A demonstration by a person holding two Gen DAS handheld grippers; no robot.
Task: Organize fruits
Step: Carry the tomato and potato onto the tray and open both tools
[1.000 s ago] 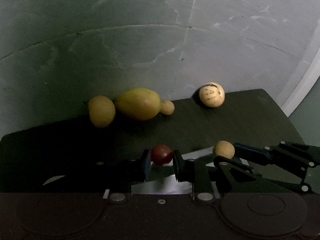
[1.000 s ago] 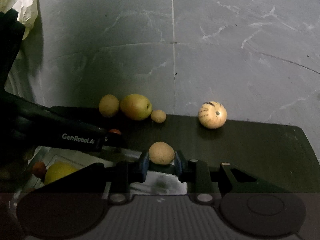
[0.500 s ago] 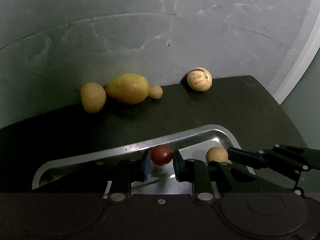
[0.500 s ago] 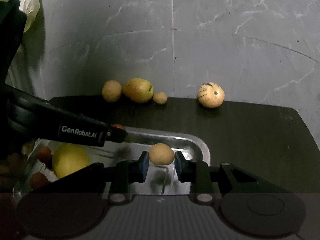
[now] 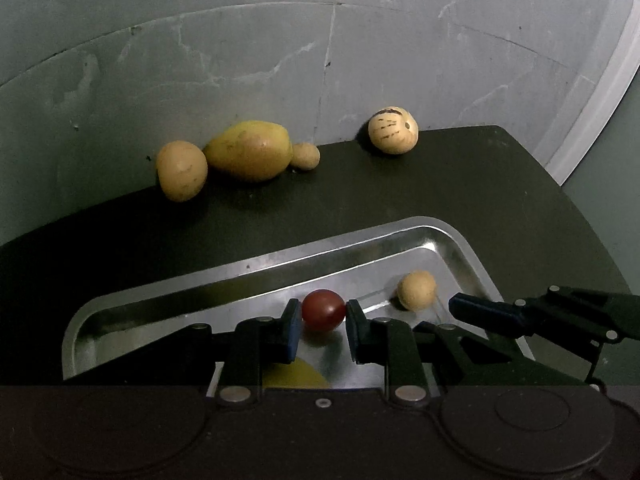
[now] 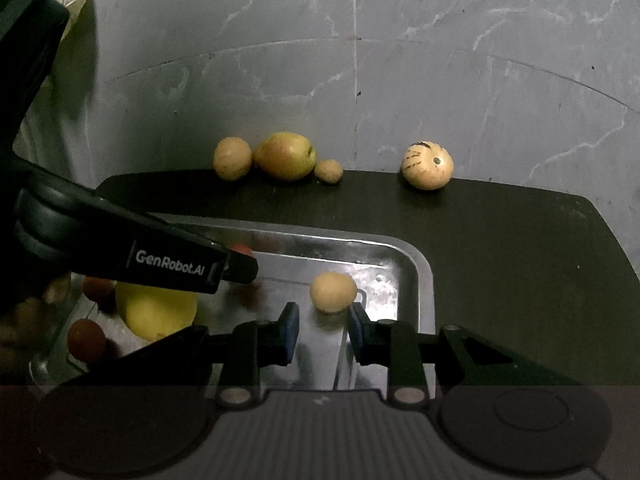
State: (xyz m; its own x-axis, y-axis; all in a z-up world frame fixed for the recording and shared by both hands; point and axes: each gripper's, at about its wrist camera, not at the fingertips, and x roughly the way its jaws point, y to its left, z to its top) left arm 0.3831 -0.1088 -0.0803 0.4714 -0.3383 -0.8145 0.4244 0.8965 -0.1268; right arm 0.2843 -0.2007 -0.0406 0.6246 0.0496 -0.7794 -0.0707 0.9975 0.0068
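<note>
Both claws over the tray, fruit going in

We have four fruits in the tray (image 6: pixel 416 264); four wait on the counter (image 5: pixel 460 200) beyond it. Left claw (image 5: pixel 320 320) grips a red fruit (image 5: pixel 323 314) above the tray; right claw (image 6: pixel 323 322) gapes around a tan fruit (image 6: pixel 333 291).

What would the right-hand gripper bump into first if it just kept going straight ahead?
Probably the small tan fruit lying in the metal tray just ahead of the right gripper, whose jaws stand open. Beyond it come the tray's far rim and the dark table, though depth is uncertain.
</note>
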